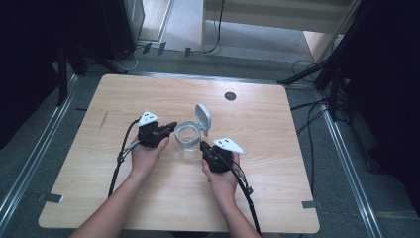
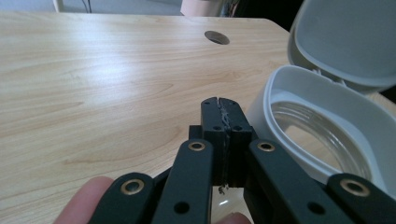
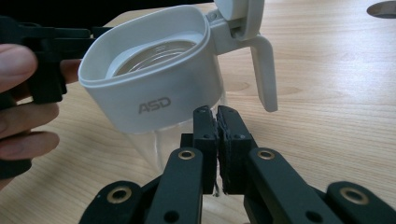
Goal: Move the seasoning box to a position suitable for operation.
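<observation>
Pale wooden table point(image 1: 148, 193) carries an open-lidded jar point(image 1: 186, 139) flanked by the left gripper point(image 1: 170, 127) and right gripper point(image 1: 203, 146), both closed on nothing, so grasping likely requires opening first.

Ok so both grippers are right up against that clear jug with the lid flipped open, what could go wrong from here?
1. Both the left gripper and the right gripper look shut with nothing between their jaws, flanking the jug. A push from either side might tip or slide it.
2. The open lid stands up on its hinge, so a bump could snap it shut or strain the hinge.
3. The clear lower body looks smooth, so a grip there may slip.
</observation>
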